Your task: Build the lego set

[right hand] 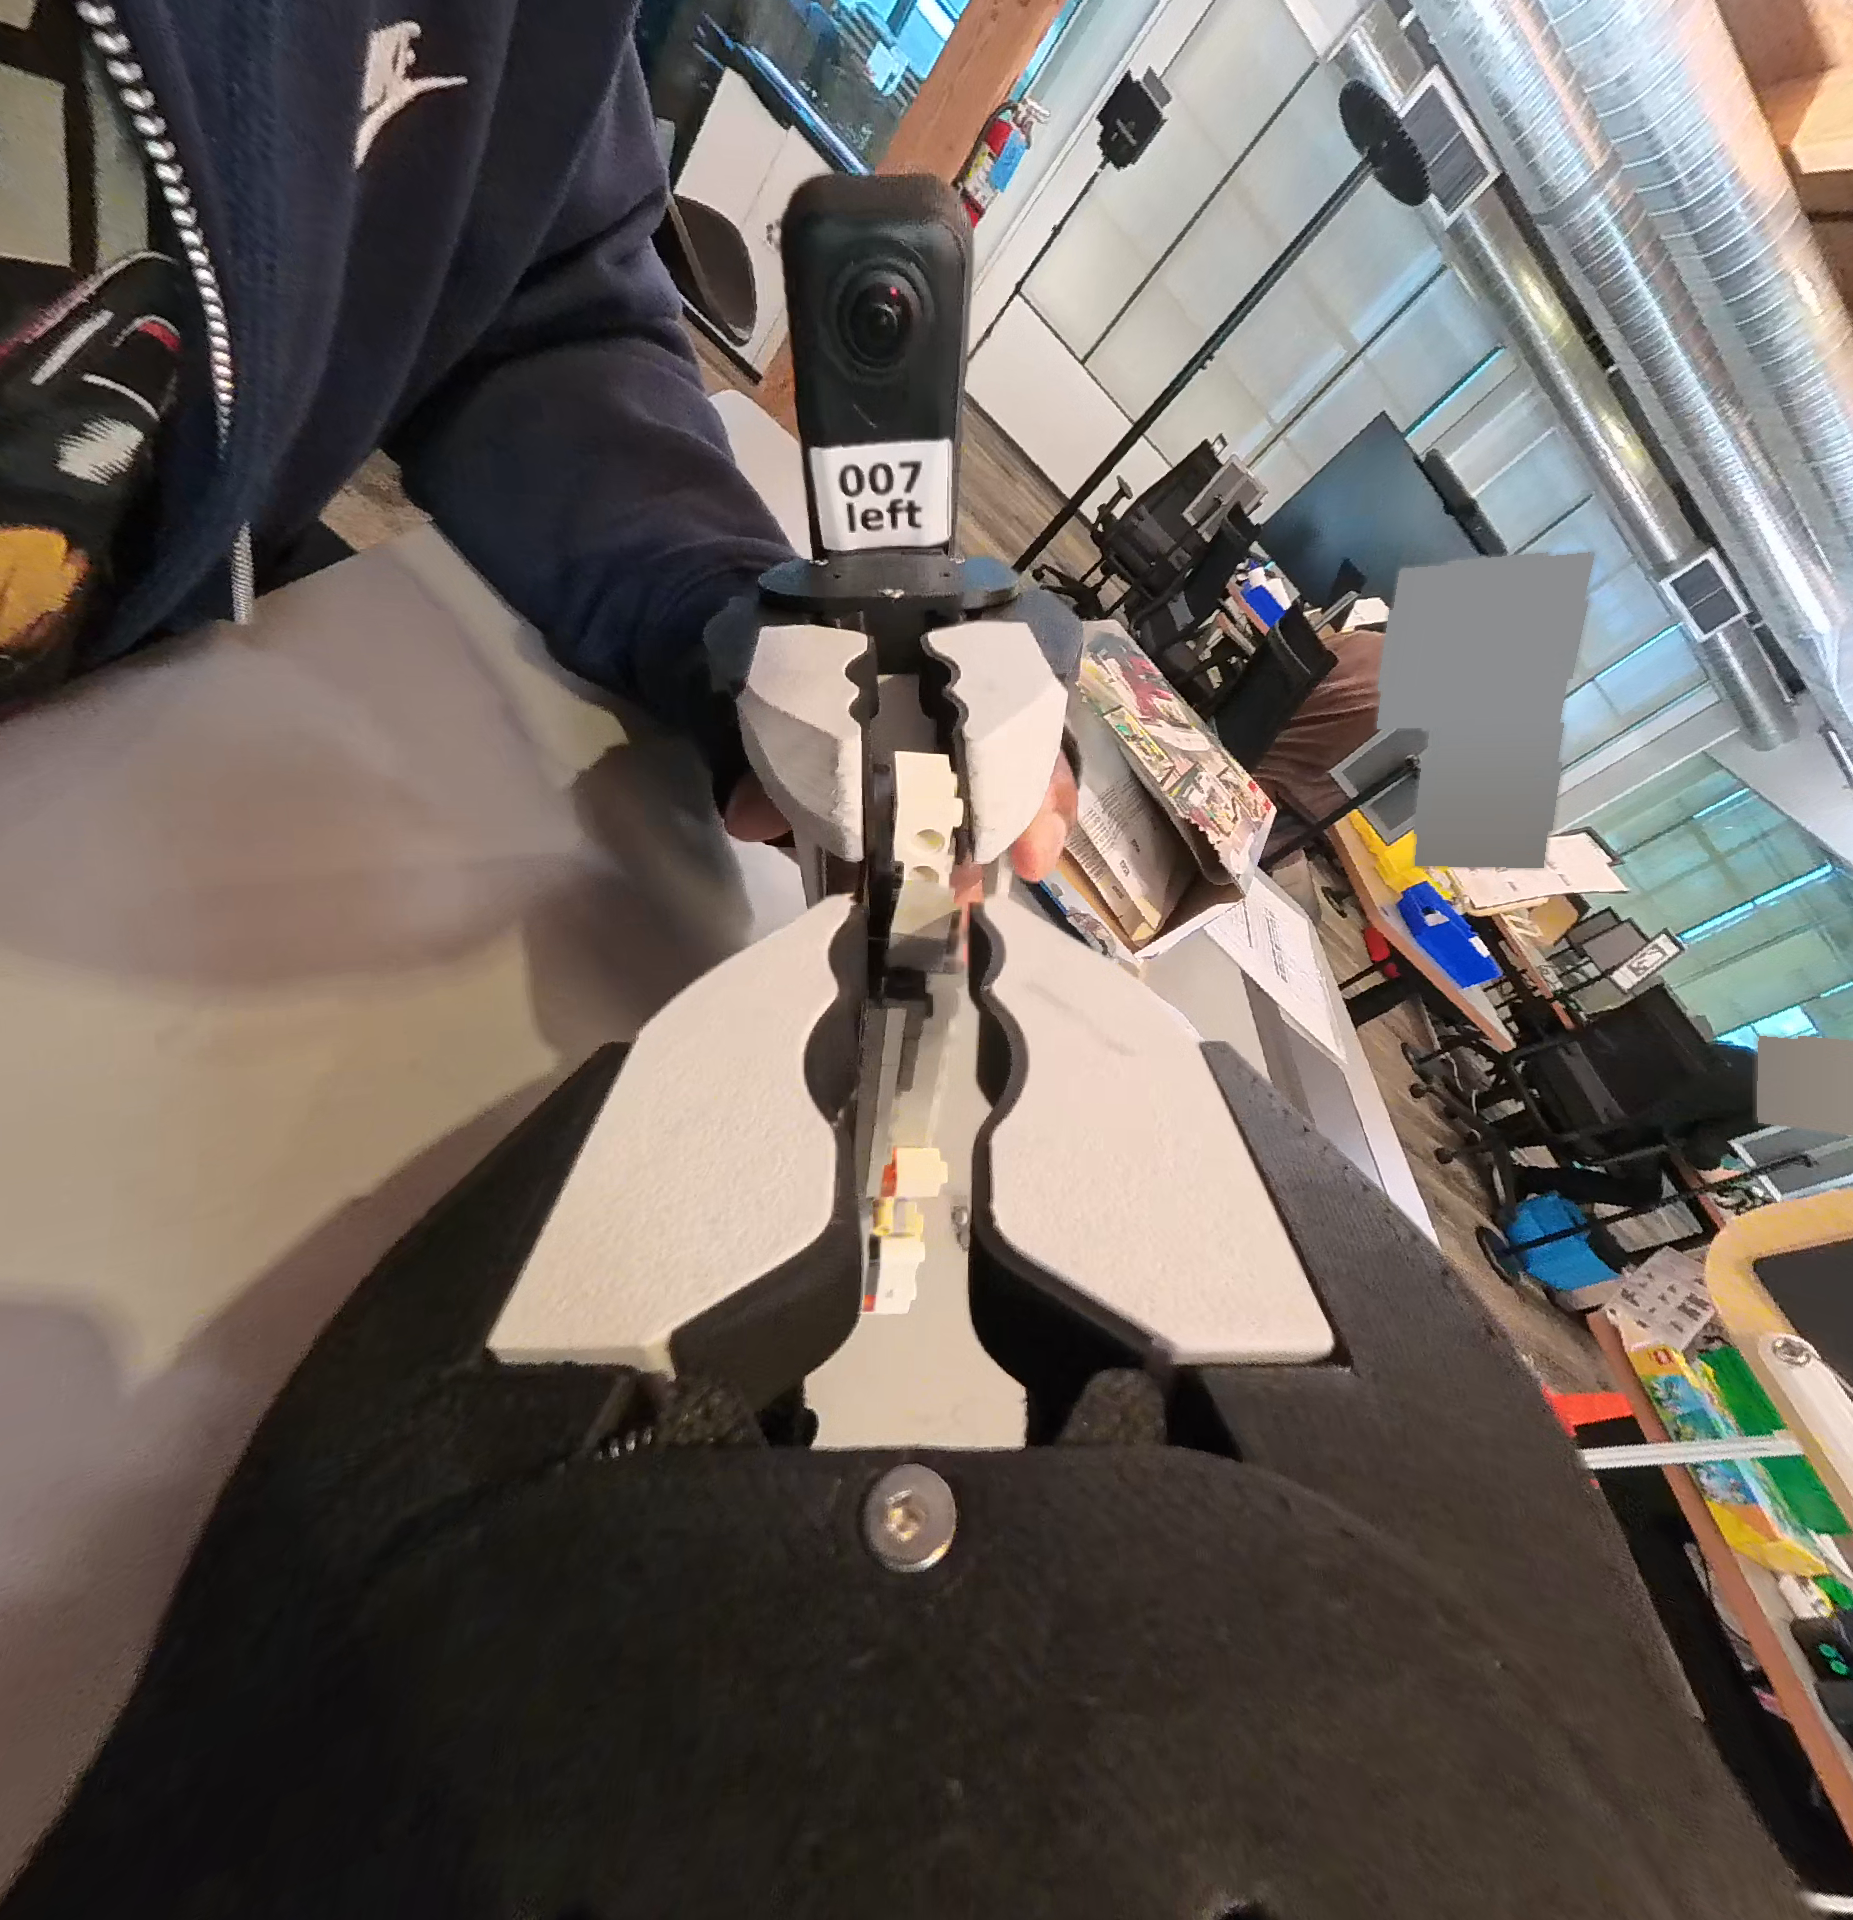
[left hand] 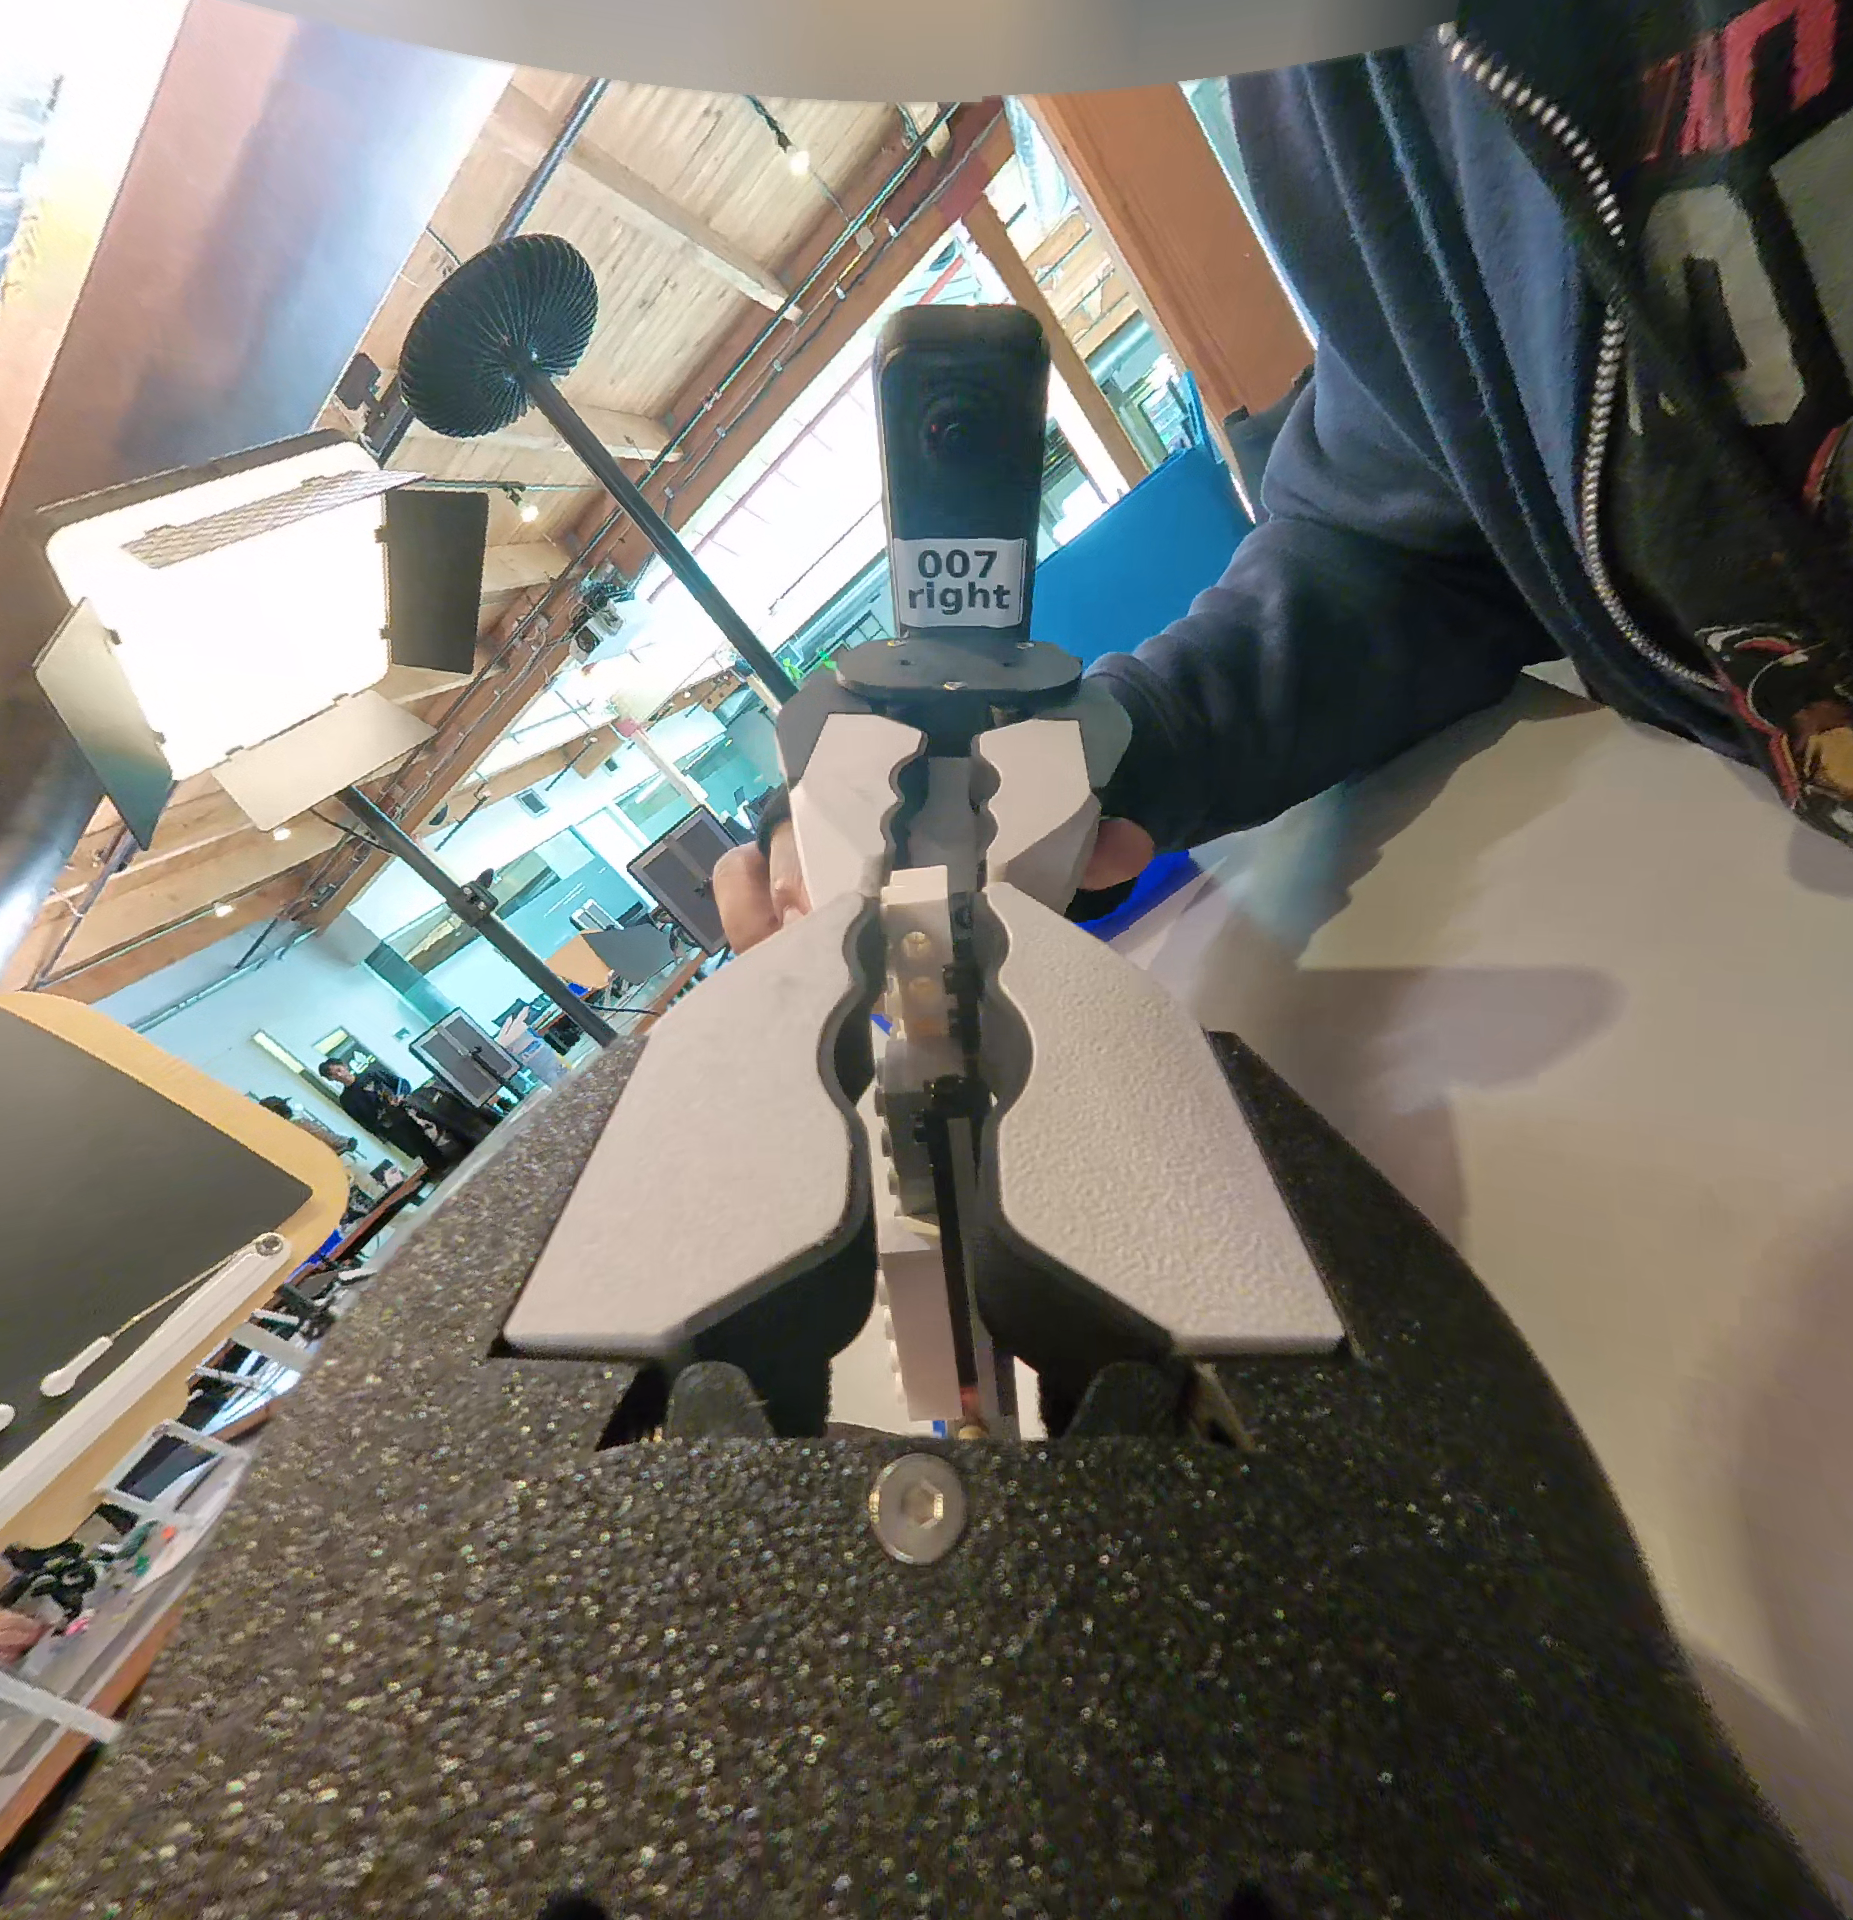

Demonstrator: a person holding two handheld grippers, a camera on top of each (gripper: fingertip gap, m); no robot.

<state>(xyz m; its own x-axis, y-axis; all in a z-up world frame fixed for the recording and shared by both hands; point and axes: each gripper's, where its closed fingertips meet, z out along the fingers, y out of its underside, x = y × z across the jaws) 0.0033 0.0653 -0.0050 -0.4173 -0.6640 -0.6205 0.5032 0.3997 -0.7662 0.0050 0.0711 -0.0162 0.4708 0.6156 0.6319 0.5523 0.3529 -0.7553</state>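
Note:
My two grippers face each other, tip to tip, above a white table (left hand: 1576, 1195). A long brick assembly (left hand: 917, 997) of white, grey and black pieces runs between them. My left gripper (left hand: 927, 914) is shut on it, with the assembly reaching deep between its fingers. My right gripper (left hand: 937, 831) meets it from the far side. In the right wrist view my right gripper (right hand: 917, 920) is shut on the grey and black end of the assembly (right hand: 906, 1039). The left gripper (right hand: 911, 831) grips the white brick with round holes (right hand: 922, 810). A hand in a dark glove holds each gripper.
A person in a navy zip hoodie (left hand: 1421, 416) is close behind the table. An open cardboard box with booklets (right hand: 1161, 821) and printed sheets (right hand: 1275, 956) lie on the table (right hand: 226, 831). A lit lamp panel (left hand: 236, 623) on a stand is at the left. The grippers are tip to tip, or close to it.

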